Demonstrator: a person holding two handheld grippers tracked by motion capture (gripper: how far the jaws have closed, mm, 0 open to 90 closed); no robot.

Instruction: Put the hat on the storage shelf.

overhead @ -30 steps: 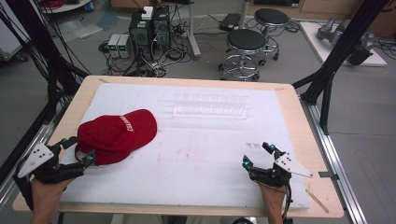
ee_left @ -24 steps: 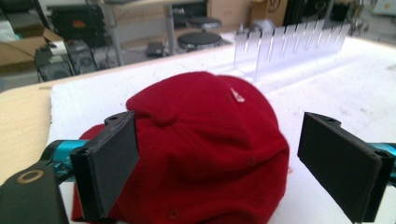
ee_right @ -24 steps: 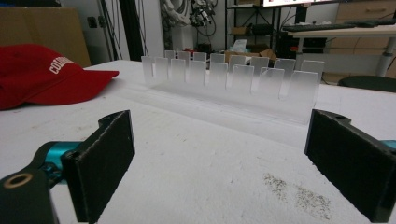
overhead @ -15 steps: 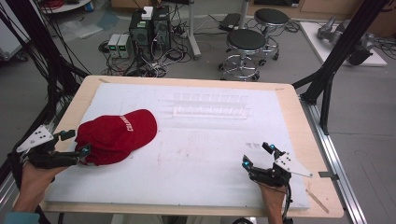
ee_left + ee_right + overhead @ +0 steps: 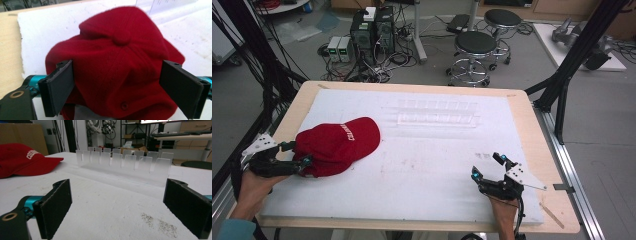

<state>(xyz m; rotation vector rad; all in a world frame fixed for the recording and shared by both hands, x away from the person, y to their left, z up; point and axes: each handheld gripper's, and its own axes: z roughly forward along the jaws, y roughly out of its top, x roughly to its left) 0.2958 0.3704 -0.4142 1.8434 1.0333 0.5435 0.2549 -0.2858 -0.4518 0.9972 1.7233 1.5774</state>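
- The left gripper [image 5: 117,82] has its jaws spread wide, one on each side of the rear of the red cap [image 5: 120,62]; the left jaw touches the fabric, the right stands just clear, and nothing is clamped.
- The cap [image 5: 337,145] lies on the left side of the white mat [image 5: 427,170], its brim pointing far-right.
- The right gripper [image 5: 488,167] rests at the near right, jaws wide apart and empty.
- A clear slotted rack [image 5: 123,161] stands far of it, well apart from the cap [image 5: 22,158].
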